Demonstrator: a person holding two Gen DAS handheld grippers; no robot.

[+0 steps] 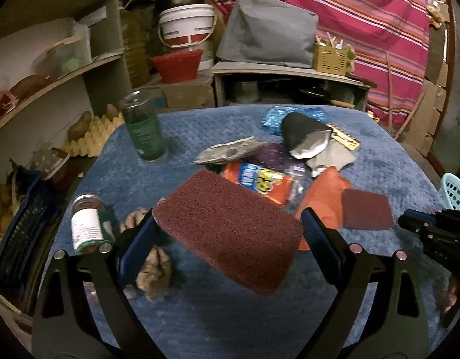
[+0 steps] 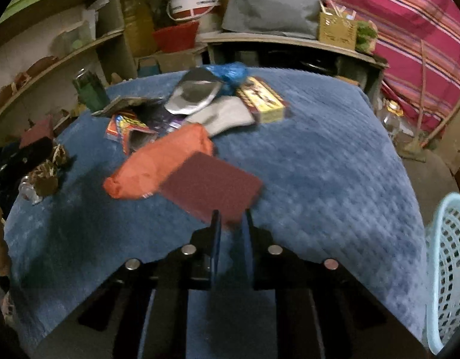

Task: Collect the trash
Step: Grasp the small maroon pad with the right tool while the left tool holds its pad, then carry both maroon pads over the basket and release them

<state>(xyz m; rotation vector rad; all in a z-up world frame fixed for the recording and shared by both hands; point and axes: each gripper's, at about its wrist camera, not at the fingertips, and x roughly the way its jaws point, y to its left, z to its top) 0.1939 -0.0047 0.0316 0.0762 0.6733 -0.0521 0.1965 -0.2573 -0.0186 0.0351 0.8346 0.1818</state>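
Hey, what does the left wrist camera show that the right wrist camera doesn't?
Only the left wrist view shows the left tongs gripping a maroon scouring pad above the blue cloth, plus a white-labelled jar lying on its side.

Only the right wrist view shows the right tongs, nearly closed at a second maroon pad, and the yellow box clearly.

Both show the orange bag, the silver pouch and the light blue basket.

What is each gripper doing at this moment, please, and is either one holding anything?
Left gripper: closed on a maroon scouring pad, lifted above the blue cloth.
Right gripper: nearly closed, holding nothing visible.
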